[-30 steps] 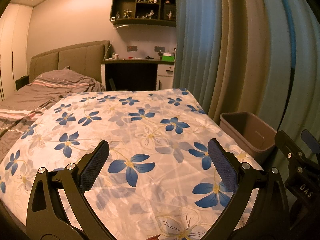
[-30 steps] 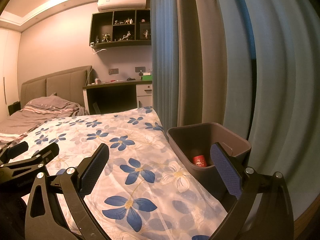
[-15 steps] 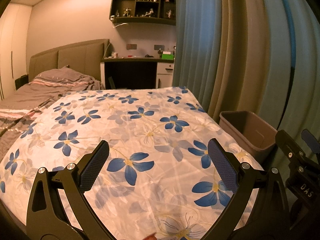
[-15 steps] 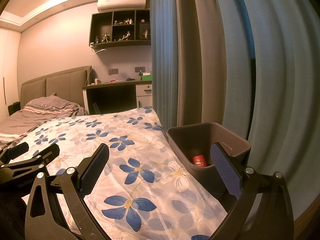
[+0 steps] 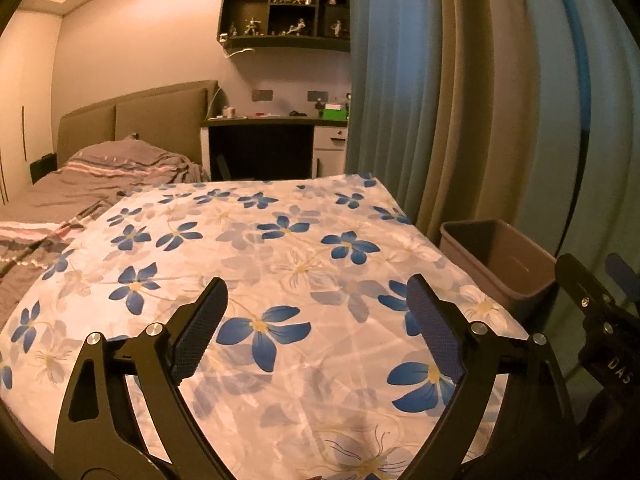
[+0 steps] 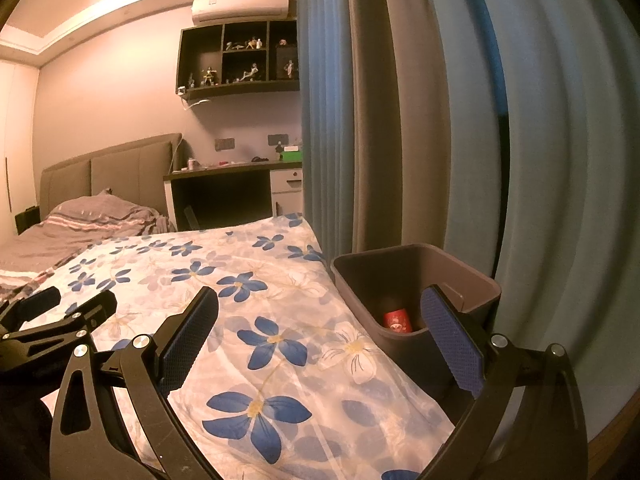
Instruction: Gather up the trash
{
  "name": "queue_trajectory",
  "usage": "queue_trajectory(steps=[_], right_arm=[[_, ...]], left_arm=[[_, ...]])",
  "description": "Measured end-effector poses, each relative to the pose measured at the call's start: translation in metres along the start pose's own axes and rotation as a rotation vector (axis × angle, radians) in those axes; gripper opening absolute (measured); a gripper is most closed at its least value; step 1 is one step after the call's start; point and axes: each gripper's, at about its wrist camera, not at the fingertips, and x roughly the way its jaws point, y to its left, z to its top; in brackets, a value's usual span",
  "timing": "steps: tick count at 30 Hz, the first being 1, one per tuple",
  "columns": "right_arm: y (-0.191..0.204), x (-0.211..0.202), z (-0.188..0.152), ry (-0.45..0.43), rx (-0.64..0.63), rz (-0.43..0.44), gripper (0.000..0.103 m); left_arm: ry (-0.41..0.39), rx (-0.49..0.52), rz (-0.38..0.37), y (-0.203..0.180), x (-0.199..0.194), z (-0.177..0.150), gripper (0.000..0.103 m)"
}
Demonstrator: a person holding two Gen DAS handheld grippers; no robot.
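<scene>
Blue flowers on a white sheet (image 5: 288, 264) cover the near end of the bed, and both claws hang just above it with nothing between their pads. The left claw (image 5: 316, 320) has its jaws spread wide but they are closing a little, with only printed cloth showing in the gap. The right claw (image 6: 320, 332) is also spread apart, its right finger (image 6: 452, 344) standing in front of the near wall of a brown bin (image 6: 404, 260) that sits beside the bed edge, against the long curtain (image 6: 440, 120). Down in the bin lies a red piece of trash (image 6: 397, 322), possibly a small can or cup, though it is too small and dim to say for sure. From the left wrist view the same bin (image 5: 504, 256) appears to the right of the bed, near the other claw's black frame. Farther back, a crumpled grey striped blanket (image 5: 100, 176) lies by the padded headboard (image 5: 136, 120), and a dark surface (image 5: 276, 120) with small clutter stands under a wall shelf (image 5: 284, 12) of figurines.
</scene>
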Motion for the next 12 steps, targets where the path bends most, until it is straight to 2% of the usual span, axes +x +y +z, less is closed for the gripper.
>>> queue_trajectory(steps=[12], right_arm=[[0.0028,-0.0018,0.0007,-0.008,0.006,-0.002,0.097]], left_arm=[[-0.002,-0.01,0.035,0.0015,-0.004,0.0055,0.095]])
